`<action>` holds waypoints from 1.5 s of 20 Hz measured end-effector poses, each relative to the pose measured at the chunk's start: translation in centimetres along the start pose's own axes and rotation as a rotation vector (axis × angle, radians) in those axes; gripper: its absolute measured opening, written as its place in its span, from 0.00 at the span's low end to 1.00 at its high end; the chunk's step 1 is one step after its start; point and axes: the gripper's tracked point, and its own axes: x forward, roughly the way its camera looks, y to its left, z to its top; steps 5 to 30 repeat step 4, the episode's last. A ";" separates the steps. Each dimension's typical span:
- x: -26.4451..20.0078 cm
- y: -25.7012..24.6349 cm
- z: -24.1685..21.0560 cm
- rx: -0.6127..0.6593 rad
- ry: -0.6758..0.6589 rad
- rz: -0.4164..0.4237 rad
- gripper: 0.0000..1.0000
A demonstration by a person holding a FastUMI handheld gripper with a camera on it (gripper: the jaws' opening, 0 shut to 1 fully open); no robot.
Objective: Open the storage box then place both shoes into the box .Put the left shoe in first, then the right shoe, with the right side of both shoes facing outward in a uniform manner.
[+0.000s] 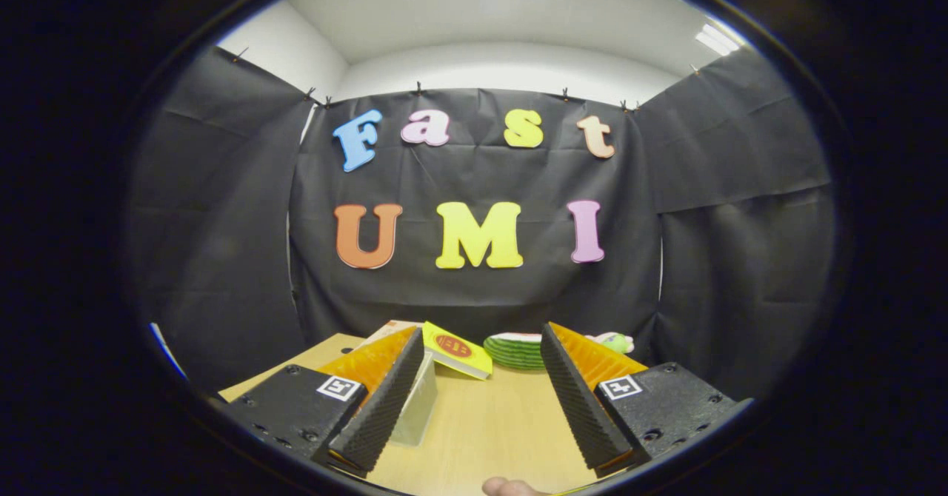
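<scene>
Box (416, 407) work here turns on a clear, hard-walled plastic thing sitting on the tabletop (489, 429), touching the inner face of the left finger of your claw (483, 337). A yellow panel (455, 352) with a red oval slopes up from its far end. It may be the lid, but you cannot tell from here whether it is raised or just resting.

The claw is spread wide with nothing between its fingers. A fingertip (507, 487) shows just behind it.

Beyond the box and to its right lies a green ribbed shape (515, 353), likely a shoe's sole seen edge-on, with a pale green and white bit (615, 343) further right. It looks to be outside the box.

Expect the box to be light, stiff and slick, so it is apt to slide when pushed; take the lid by its free edge. The shoe should be light and soft, so pinch the firmer sole or heel rim, not the upper.
</scene>
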 end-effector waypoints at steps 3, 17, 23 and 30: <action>0.2 0.1 -0.1 0.049 0.017 0.030 1.00; 0.4 0.0 -0.2 0.061 0.027 0.040 1.00; 0.4 0.0 -0.2 0.061 0.027 0.040 1.00; 0.4 0.0 -0.2 0.061 0.027 0.040 1.00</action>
